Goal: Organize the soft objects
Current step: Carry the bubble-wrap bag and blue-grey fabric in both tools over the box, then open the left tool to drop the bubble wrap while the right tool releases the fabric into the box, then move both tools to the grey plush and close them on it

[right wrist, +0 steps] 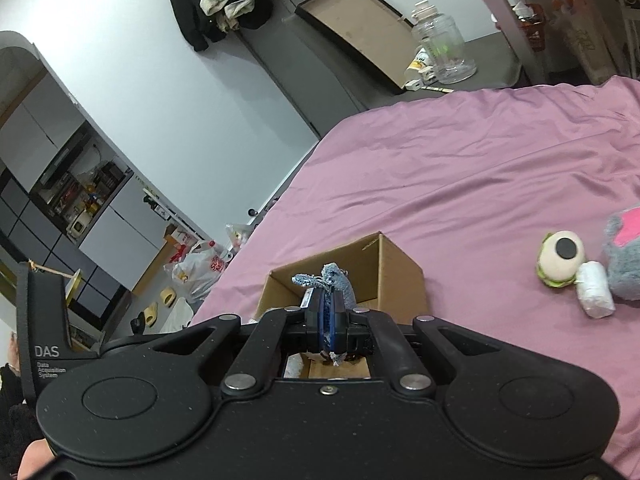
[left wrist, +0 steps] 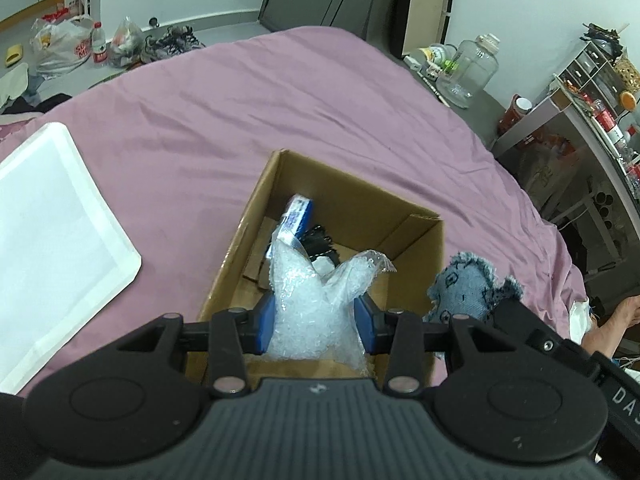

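Left gripper is clamped on a wad of bubble wrap, blue pads pressing it from both sides; we hold it right over the near end of the open cardboard box. Ahead of our fingers inside the box: a blue-and-white packet standing on end and something black beside it, can't tell what. Right gripper is pinched nearly flat on a frayed blue denim piece, which sticks up past the fingertips above the same box. From the left wrist view that denim sits just right of the box's right wall. Box rests on the pink bedsheet. Well left of the left gripper lies a white tray lid. Far right of the right gripper on the sheet: a one-eyed green plush, a white roll touching it, and a grey-pink plush at the frame edge.
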### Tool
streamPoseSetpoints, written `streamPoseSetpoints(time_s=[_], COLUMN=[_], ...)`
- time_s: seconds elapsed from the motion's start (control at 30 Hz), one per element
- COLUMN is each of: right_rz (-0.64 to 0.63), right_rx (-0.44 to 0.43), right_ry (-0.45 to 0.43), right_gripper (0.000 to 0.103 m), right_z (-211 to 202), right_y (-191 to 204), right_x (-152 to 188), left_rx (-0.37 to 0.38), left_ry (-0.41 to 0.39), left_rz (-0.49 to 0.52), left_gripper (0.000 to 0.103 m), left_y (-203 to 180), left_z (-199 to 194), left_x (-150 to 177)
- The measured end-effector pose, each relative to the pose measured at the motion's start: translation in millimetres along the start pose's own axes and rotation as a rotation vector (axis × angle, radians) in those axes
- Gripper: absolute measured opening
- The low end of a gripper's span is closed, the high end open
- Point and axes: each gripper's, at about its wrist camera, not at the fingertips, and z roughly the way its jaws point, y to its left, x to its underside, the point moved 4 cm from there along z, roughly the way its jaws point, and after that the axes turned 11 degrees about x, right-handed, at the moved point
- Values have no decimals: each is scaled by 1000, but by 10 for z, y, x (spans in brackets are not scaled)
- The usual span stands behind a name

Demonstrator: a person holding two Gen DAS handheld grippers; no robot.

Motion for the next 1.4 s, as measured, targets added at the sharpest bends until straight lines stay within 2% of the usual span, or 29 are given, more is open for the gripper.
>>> streamPoseSetpoints(time_s=[0.2, 0.4, 0.5, 0.6, 0.67, 0.7, 0.77, 0.9, 0.93, 0.97, 1.03, 1.17, 1.3, 1.4], right_rz=[12, 49, 96, 106, 96, 91, 79, 52, 48, 47, 44, 29, -10, -14], right_rx=[-8, -30, -47, -27, -19, -18, 1, 48, 60, 69, 90, 127, 157, 184], right_ry=[6, -3, -1, 0, -2, -3, -23, -52, -55, -59, -74, -99, -109, -124], right_gripper=[3, 4, 14, 26, 34, 38, 56, 70, 75, 79, 80, 89, 94, 97], right_z=[142, 285, 353, 368, 343, 321, 239, 83, 33, 0, -78, -205, -278, -334], right_y=[-8, -11, -30, -52, -60, -63, -84, -152, -184, -219, -289, -421, -532, -633], right_x=[-1, -47, -59, -50, -39, -33, -31, -85, -108, -130, -182, -300, -383, -431], left_rx=[-3, 8, 1, -2, -4, -10, -17, -10, -6, -1, 7, 16, 18, 12], left_ry=[31, 31, 36, 27, 18, 13, 8, 15, 13, 9, -7, -20, -36, -41], left_rz=[-7, 7, 16, 27, 39, 43, 44, 47, 52, 60, 75, 114, 128, 139], left_gripper=[41, 45, 49, 55, 66, 67, 68, 68, 70, 75, 81, 82, 89, 89], left_y=[104, 103, 89, 51, 23, 9, -12, -125, -163, -209, -312, -519, -673, -779], left_z=[133, 160, 168, 138, 115, 104, 94, 85, 76, 64, 32, 0, -7, 17], left_x=[-44, -99, -131, -143, -134, -129, -121, -92, -81, -73, -54, -2, 41, 73])
